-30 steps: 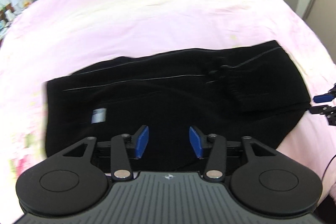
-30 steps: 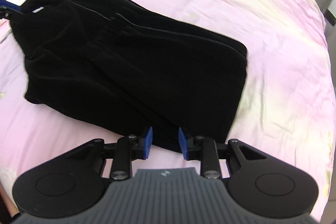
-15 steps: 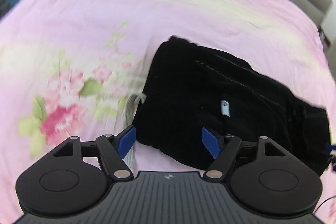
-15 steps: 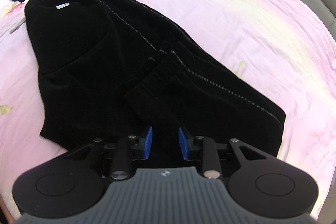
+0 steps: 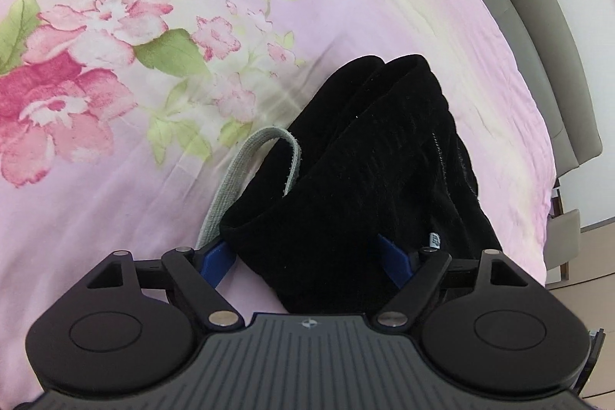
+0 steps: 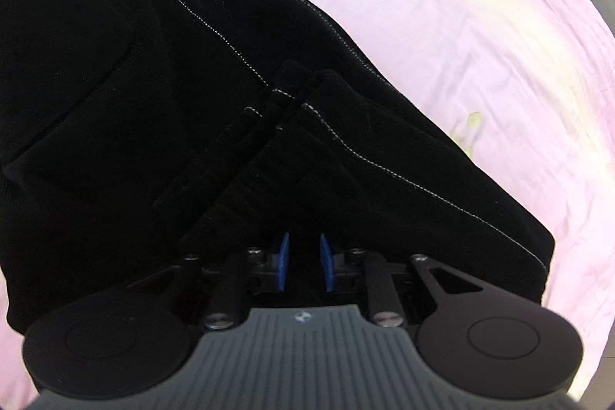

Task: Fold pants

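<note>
The black pants (image 5: 369,156) lie folded on a pink floral bedspread (image 5: 115,179). The left gripper (image 5: 307,262) stands with its 2 blue jaws spread wide; the waistband end of the pants bulges up between them, its cloth reaching both pads, though neither visibly presses in. A grey drawstring loop (image 5: 250,160) arcs out of the cloth just ahead of the left jaw and lies on the bedspread. A small white label (image 5: 435,239) sits just ahead of the right jaw. A grey headboard (image 5: 538,25) runs beyond the bed, far ahead and to the right.

The right gripper (image 6: 303,266) hovers over the folded leg section (image 6: 346,148), its 2 jaws parted by a narrow gap with only dark cloth behind them; whether they touch it cannot be told. White seam stitching (image 6: 384,166) runs diagonally ahead of the jaws.
</note>
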Demonstrator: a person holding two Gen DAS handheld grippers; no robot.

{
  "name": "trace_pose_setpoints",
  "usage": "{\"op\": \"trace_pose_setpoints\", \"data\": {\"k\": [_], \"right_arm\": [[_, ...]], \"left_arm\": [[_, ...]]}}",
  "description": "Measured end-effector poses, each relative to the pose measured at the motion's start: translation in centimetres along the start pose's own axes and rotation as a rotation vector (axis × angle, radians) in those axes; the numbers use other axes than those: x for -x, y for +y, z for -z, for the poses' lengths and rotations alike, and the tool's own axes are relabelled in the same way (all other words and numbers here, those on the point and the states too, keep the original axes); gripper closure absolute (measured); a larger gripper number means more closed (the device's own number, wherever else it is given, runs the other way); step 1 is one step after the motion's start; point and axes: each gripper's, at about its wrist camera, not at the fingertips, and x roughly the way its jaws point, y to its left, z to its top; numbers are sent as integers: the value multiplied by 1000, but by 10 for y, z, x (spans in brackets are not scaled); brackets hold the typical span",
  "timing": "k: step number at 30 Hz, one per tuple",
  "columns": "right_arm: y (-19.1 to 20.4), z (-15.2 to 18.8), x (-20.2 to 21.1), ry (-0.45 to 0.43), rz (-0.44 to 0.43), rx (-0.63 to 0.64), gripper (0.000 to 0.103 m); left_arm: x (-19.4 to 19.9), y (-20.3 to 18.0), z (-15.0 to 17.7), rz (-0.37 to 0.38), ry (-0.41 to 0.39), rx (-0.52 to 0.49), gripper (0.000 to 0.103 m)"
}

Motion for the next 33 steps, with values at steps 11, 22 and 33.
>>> {"op": "trace_pose_setpoints", "data": {"k": [11,22,33], "right_arm": [[6,-5,-1,0,-6,-8,91],[-21,37,63,-98,-4,-101,90],[-73,105,106,-165,-41,-212,90]], "left_arm": [[18,-41,8,-99,-120,-98,42],[85,-167,27,-108,-283,-369,63],[102,-338,102,-31,-301,-695,75]]}}
